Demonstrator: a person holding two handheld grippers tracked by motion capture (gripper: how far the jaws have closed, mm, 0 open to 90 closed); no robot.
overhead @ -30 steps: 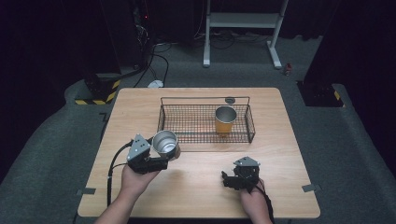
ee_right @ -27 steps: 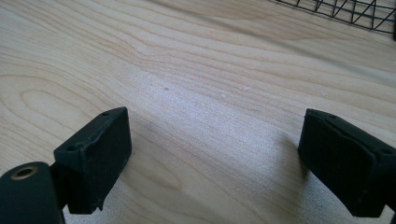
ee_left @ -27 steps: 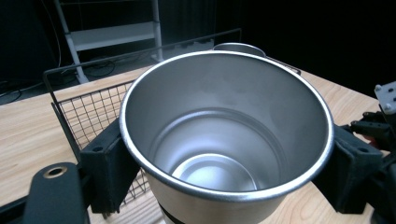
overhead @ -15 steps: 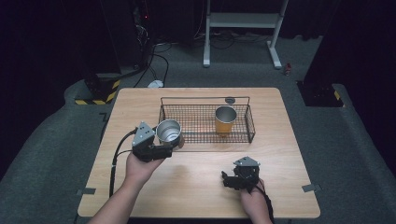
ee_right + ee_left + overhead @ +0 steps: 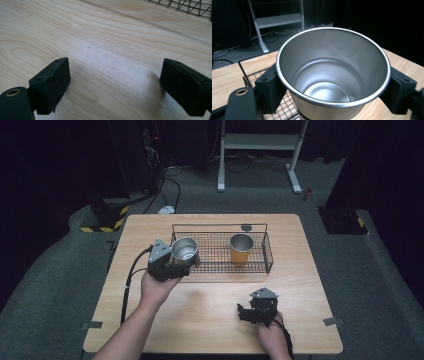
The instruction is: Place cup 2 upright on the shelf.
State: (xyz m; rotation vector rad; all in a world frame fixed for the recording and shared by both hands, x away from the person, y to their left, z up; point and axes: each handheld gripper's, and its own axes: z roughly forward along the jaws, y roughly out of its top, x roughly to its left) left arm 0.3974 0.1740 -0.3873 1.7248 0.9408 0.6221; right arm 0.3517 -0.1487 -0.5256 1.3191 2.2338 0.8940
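Brushed-steel cup, wire basket, wooden table

Lighting here is pretty much a spotlight: the counter is bright and evenly lit from above while the room around it drops to near black. Shadows are short and soft, sitting right under things. In the left gripper view the steel cup catches a smooth sheen inside with no harsh glare, though its near rim goes soft. The right gripper view is crisp on the wood grain, with the close black pads slightly fuzzy.
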